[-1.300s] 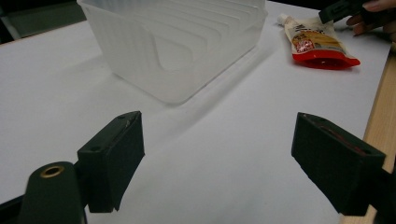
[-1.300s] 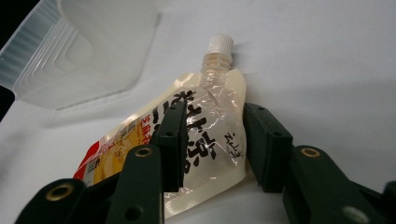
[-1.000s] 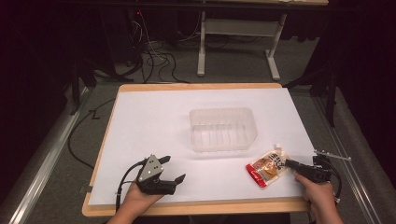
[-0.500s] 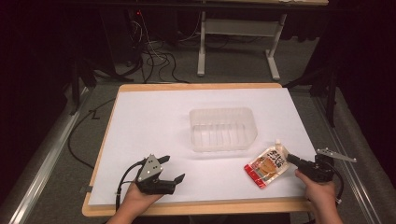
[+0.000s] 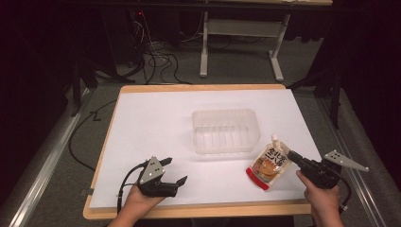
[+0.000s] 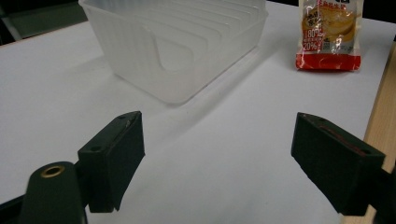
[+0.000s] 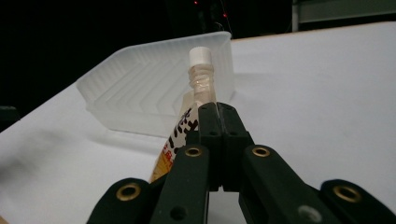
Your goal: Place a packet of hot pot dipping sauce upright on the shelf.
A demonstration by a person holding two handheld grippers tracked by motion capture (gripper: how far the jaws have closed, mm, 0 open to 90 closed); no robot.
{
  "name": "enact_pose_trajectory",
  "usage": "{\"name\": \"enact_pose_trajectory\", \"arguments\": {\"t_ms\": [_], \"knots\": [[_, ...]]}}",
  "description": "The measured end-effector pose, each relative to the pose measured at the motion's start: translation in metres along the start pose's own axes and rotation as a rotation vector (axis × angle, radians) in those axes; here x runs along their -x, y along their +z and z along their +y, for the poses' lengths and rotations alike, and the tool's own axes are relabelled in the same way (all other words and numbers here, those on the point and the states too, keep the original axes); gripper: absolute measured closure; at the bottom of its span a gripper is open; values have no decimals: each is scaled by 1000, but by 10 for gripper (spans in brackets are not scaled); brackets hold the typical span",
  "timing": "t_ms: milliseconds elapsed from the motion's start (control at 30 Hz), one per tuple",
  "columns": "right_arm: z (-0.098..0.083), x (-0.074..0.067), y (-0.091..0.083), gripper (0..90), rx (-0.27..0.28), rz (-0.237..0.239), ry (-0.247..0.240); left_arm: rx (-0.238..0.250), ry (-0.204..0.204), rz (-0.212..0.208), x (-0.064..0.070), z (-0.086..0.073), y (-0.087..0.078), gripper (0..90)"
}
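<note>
Right gripper (image 5: pixel 289 154), jaws clamped on the spouted pouch (image 5: pixel 268 162) at lower right of the high view, just beside the clear container (image 5: pixel 226 130); left gripper (image 5: pixel 173 171) jaws apart, empty, lower left.

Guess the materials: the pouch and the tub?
Pouch: looks like flexible plastic film, glossy, printed; it creases and glints near the red bottom edge, with a hard white screw cap. Tub: translucent, frosted plastic, probably rigid and moulded; the ribbed walls let the white table show through.
</note>
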State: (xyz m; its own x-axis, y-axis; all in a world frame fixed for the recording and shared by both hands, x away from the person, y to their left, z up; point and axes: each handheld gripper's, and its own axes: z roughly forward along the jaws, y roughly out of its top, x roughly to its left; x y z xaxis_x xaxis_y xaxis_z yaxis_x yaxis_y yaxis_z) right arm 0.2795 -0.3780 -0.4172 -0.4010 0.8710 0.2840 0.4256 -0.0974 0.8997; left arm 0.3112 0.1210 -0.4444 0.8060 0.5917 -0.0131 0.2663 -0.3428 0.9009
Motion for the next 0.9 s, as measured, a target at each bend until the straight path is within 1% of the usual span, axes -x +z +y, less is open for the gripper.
{"name": "enact_pose_trajectory", "arguments": {"t_ms": [133, 167, 300, 433, 533, 600, 667, 700, 767, 833, 867, 900], "knots": [[4, -10, -3, 900, 36, 19, -33, 0, 0, 0, 0, 0, 0, 178], [4, -10, -3, 900, 36, 19, -33, 0, -1, -1, 0, 0, 0, 178], [7, -18, -7, 900, 72, 30, -49, -2, 0, 0, 0, 0, 0, 178], [10, -24, -10, 900, 92, 23, -72, -2, 1, 0, 0, 0, 0, 178], [13, -26, -13, 900, 117, -9, -96, -4, 2, -1, 0, 0, 1, 178], [16, -24, -14, 900, 141, -30, -96, -6, 3, -1, 0, 0, 1, 178], [18, -21, -16, 900, 163, -65, -102, -6, 4, -2, 1, 0, 2, 178], [19, -19, -16, 900, 169, -93, -113, -6, 4, -1, 1, 0, 2, 178], [19, -14, -15, 900, 169, -132, -125, -5, 4, -1, 1, 0, 2, 178], [18, -10, -15, 900, 168, -151, -120, -7, 3, -1, 1, 0, 2, 178], [18, -10, -15, 900, 168, -151, -120, -7, 3, -1, 1, 0, 2, 178], [14, -4, -15, 900, 158, -161, -111, -7, 3, -1, 1, 0, 2, 178]]}}
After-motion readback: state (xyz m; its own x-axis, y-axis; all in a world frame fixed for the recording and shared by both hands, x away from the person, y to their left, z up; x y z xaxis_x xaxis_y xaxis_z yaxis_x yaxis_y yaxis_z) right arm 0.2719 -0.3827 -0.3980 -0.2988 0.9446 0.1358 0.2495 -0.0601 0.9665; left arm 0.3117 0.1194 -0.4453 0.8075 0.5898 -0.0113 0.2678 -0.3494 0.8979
